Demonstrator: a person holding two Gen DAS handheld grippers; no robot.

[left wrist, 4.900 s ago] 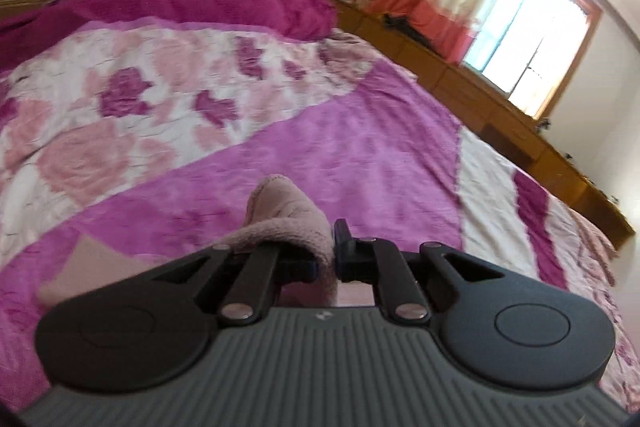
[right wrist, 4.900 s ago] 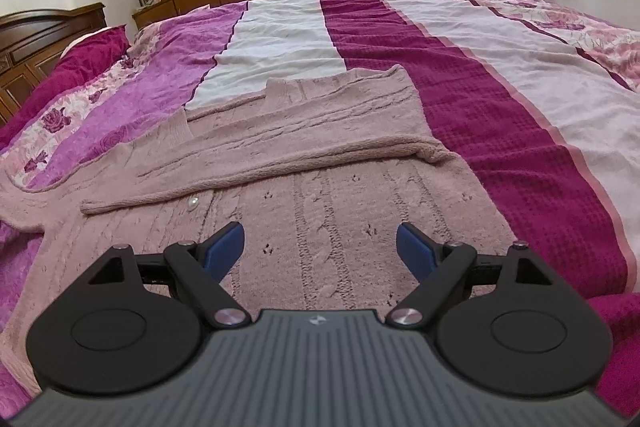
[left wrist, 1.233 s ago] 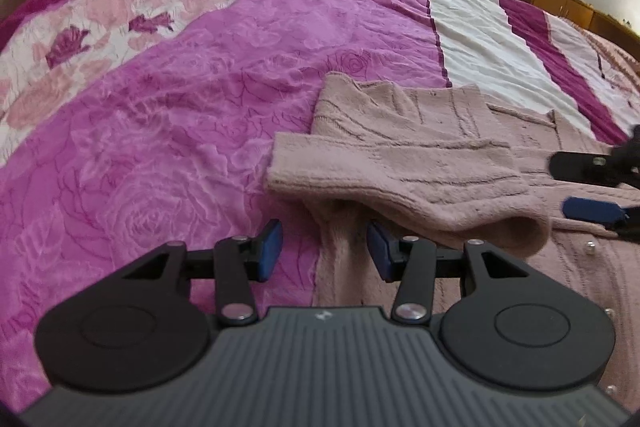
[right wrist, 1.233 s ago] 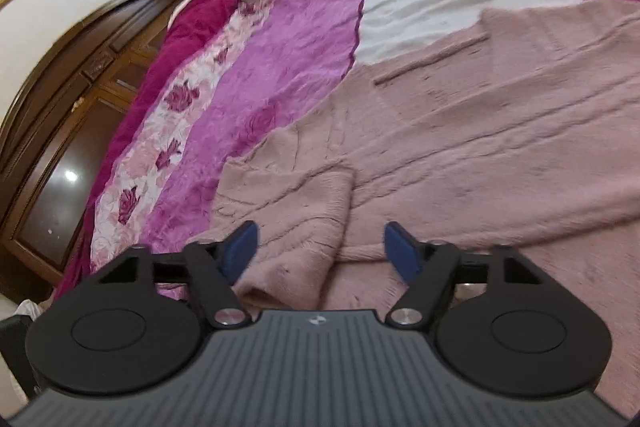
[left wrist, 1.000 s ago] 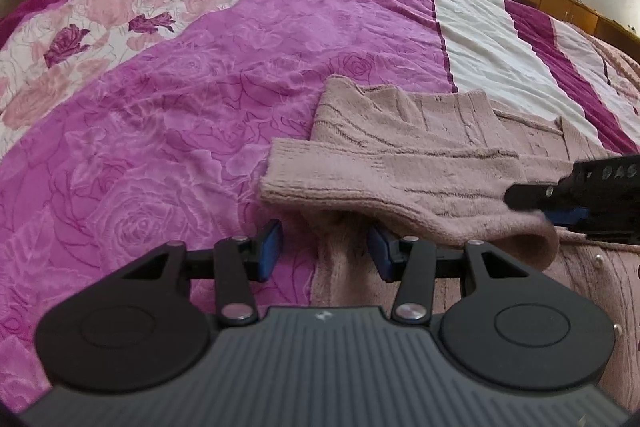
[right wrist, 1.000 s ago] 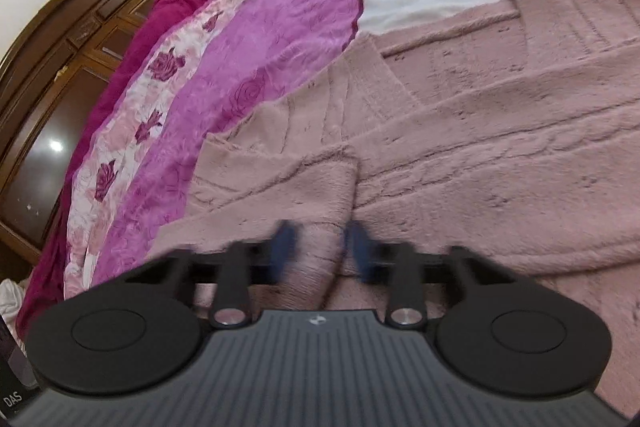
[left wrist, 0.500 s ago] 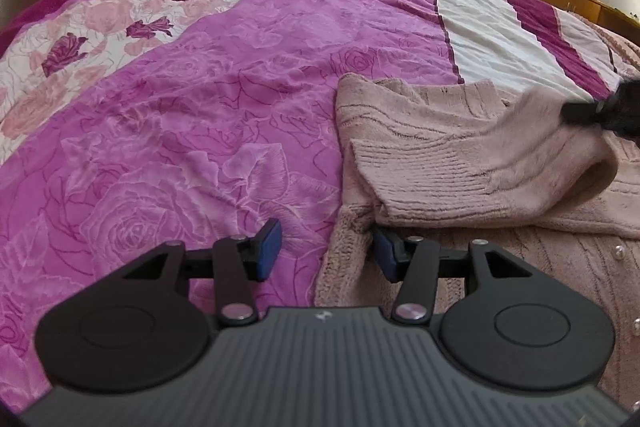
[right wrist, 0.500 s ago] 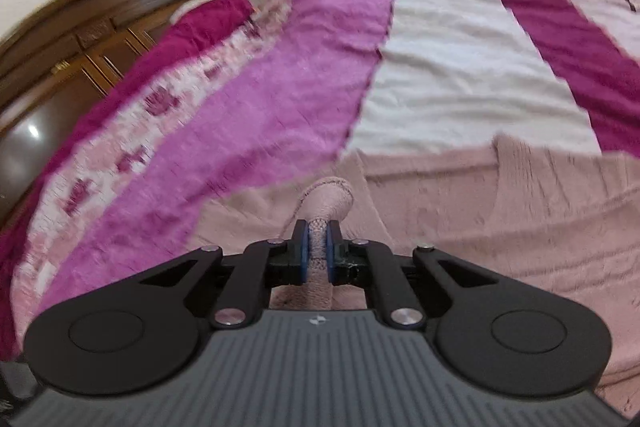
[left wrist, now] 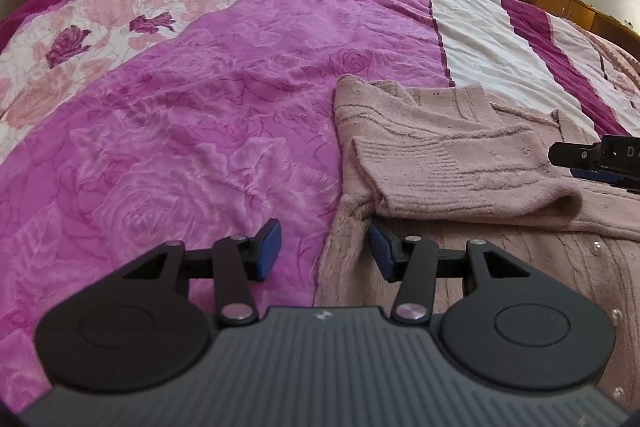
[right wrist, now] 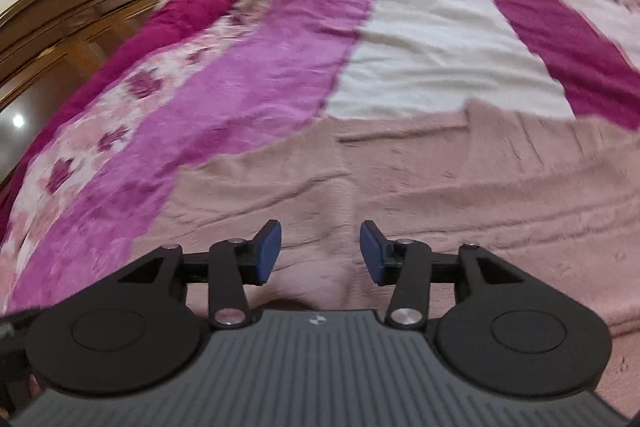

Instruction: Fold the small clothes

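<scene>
A: So, left to right: magenta rose-embossed plush bedspread (left wrist: 192, 131), then the dusty-pink cable-knit cardigan (left wrist: 448, 155) lying flat on it, over toward the white stripe.

B: What changed?

A: Half a second ago the right gripper (right wrist: 320, 253) was pinched shut on the cardigan's sleeve. Now its jaws stand apart with nothing between them, so the sleeve has been let go. The folded pink sleeve (left wrist: 460, 187) lies across the cardigan's chest, cuff end toward the left edge of the garment.

B: Meaning for the fold?

A: My read: left sleeve tuck is done. The rest of the fold is probably next. The view is motion-blurred, so the fine lay of the knit isn't readable there.

B: Left gripper?

A: Left gripper (left wrist: 324, 253) is spread wide, empty, low and level over the cardigan's left side edge. One blue pad is over the bedspread, the other over the knit.

B: Right pose?

A: Low over the cardigan's body, pointing toward the headboard side. From the left view its tip (left wrist: 592, 159) shows at the far right, just above the sleeve.
</scene>
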